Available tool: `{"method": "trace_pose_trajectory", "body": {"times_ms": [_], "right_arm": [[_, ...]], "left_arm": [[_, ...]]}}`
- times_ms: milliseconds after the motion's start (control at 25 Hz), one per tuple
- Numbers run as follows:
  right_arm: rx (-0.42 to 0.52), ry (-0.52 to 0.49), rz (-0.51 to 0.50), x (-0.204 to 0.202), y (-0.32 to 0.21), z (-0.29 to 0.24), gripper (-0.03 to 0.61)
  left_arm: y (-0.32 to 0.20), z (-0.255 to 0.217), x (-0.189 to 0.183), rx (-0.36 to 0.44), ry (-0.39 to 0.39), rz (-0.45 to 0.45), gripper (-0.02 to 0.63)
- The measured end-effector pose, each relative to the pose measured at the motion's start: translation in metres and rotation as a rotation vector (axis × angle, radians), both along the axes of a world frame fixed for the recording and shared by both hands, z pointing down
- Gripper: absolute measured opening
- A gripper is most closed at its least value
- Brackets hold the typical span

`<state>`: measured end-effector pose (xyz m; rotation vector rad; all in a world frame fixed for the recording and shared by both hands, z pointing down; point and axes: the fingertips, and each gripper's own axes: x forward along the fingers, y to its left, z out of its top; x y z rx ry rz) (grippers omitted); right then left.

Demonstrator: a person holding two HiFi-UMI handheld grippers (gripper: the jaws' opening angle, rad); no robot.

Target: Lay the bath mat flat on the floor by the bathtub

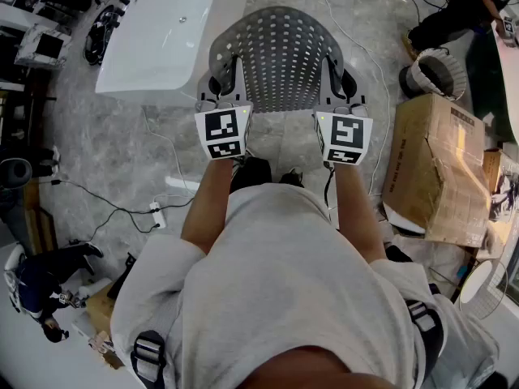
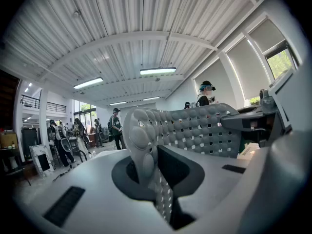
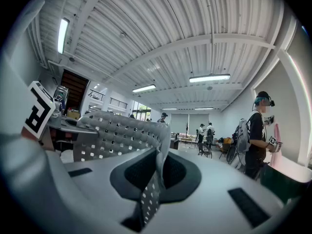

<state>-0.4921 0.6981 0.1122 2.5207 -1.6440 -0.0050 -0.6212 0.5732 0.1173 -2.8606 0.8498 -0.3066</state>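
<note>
The grey perforated rubber bath mat (image 1: 280, 55) is off the floor, held out in front of the person by its near edge. It is stretched between the two grippers, with its rounded far edge pointing away from them. In the head view it spreads over the mottled grey stone floor (image 1: 122, 152), just beside the near corner of the long white bathtub (image 1: 162, 31). From this steep angle it seems to hang clear of the floor, though how far is hard to judge.

The left gripper (image 1: 223, 83) has the mat's near left corner. In the left gripper view, its jaws are pressed together on the holed sheet, which rises out of them and curves away to the right. The right gripper (image 1: 340, 83) pinches the near right corner the same way. There the mat runs up out of the closed jaws and off to the left.

To the right of the mat a battered brown cardboard box (image 1: 442, 168) stands on the floor. A white power strip (image 1: 156, 215) with its cable lies to the person's left.
</note>
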Motion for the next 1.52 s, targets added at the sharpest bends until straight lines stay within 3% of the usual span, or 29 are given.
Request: {"method": "trace_pose_trajectory", "body": {"times_ms": [360, 760, 1520], "right_arm": [[-0.014, 0.001, 0.030, 0.001, -0.003, 0.001, 0.021], [-0.084, 0.003, 0.042, 0.022, -0.044, 0.020, 0.021], [-0.186, -0.030, 0.010, 0.055, -0.191, 0.054, 0.021]], "left_arm": [[-0.003, 0.010, -0.002, -0.031, -0.004, 0.010, 0.032], [-0.051, 0.030, 0.027, -0.076, -0.001, 0.041, 0.032], [-0.188, 0.067, 0.086, -0.175, -0.028, 0.110, 0.032]]}}
